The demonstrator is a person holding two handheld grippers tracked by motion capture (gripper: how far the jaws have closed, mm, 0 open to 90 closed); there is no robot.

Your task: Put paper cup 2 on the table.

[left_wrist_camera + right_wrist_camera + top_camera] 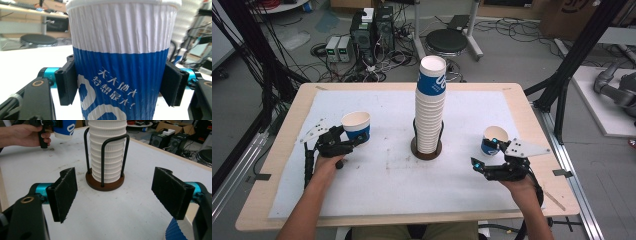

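A tall stack of white-and-blue ribbed paper cups (430,100) stands in a black wire holder with a round brown base (105,184) at the middle of the table. My left gripper (354,137) is shut on one such cup (120,50); both pads (66,83) press its blue lower half, and it stays upright. In the right gripper view that cup (63,128) hangs in the far hand, close over the mat. My right gripper (117,192) stands open with nothing between its pads, facing the stack. Another cup (493,140) stands just beside its far jaw.
A white mat (387,175) covers the wooden tabletop (272,165). Beyond the far edge are a black stool (446,41), computer boxes and tangled cables on the floor. Black frame posts (572,60) rise at both sides of the table.
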